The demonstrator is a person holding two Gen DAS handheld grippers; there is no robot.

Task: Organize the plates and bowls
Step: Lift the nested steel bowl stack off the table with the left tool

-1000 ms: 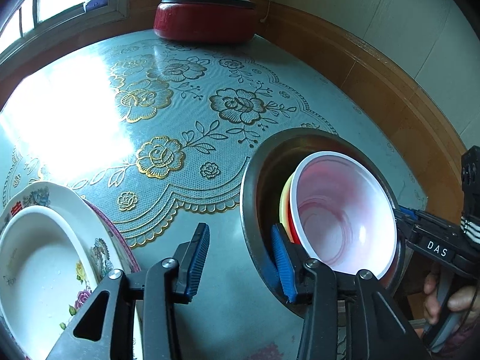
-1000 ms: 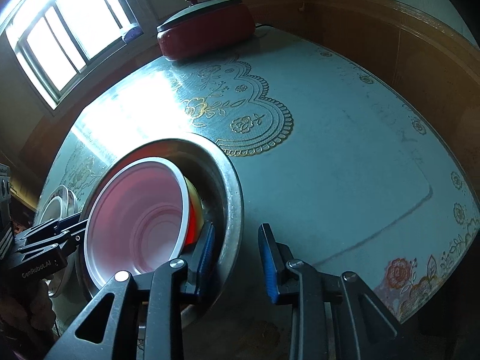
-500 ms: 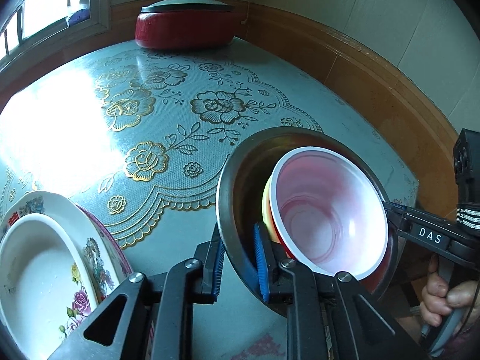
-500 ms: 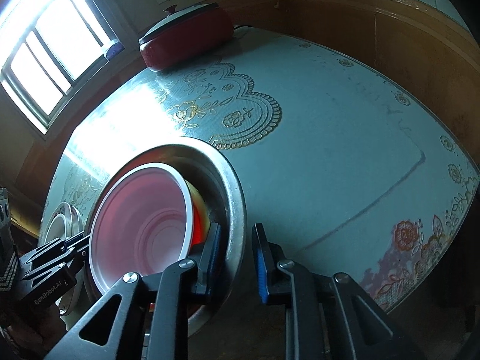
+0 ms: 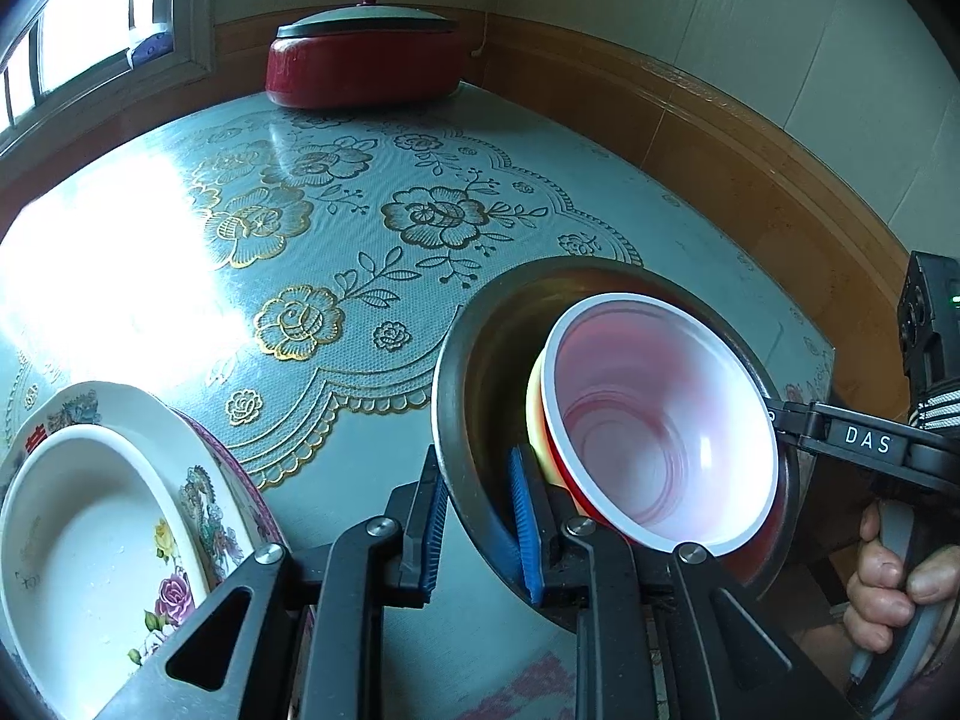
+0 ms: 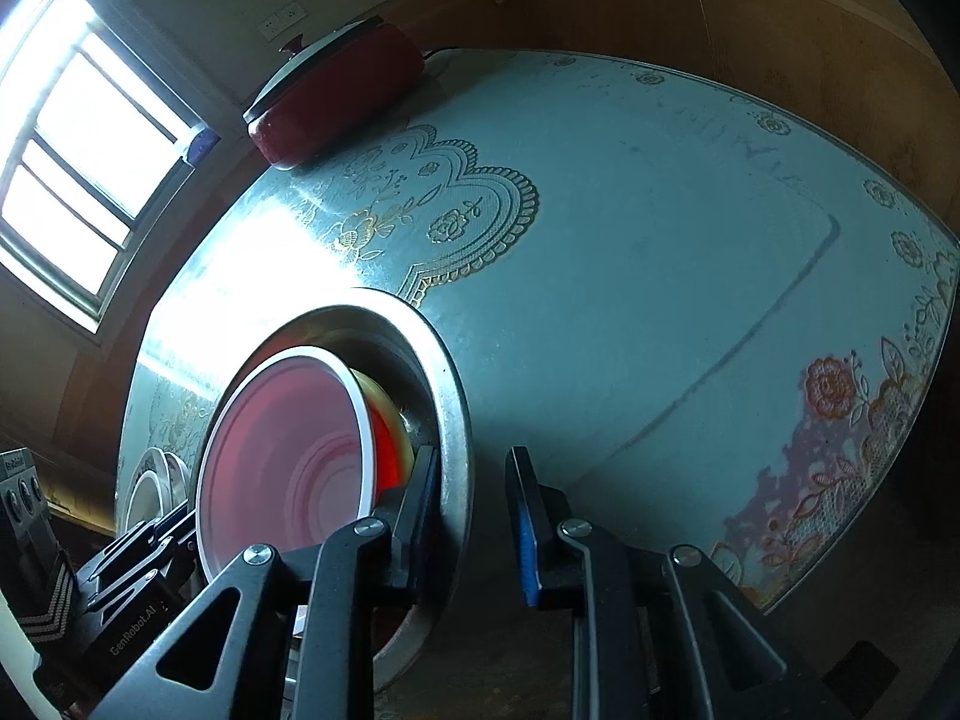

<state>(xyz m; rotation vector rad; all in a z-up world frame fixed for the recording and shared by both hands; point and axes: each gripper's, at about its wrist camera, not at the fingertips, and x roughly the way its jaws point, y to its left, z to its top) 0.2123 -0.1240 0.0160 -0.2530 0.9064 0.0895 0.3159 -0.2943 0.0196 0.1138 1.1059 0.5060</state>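
Left gripper (image 5: 480,516) & right gripper (image 6: 471,516) each pinch opposite rims of the steel basin (image 5: 462,420), bowls (image 5: 660,438) nested inside, over tabletop (image 5: 360,228). We lift level, w/ equal grip.

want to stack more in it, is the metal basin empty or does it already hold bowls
Not empty. The metal basin holds nested bowls: a white-rimmed red bowl with a yellow bowl under it.

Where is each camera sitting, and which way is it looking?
Left wrist: rides the left gripper, looking down its fingers at the metal basin, the red bowl and flowered plates; a hand shows.
Right wrist: rides the right gripper, facing the basin's other side; no hand shows.
Both see the basin, red bowl, red pot and table.
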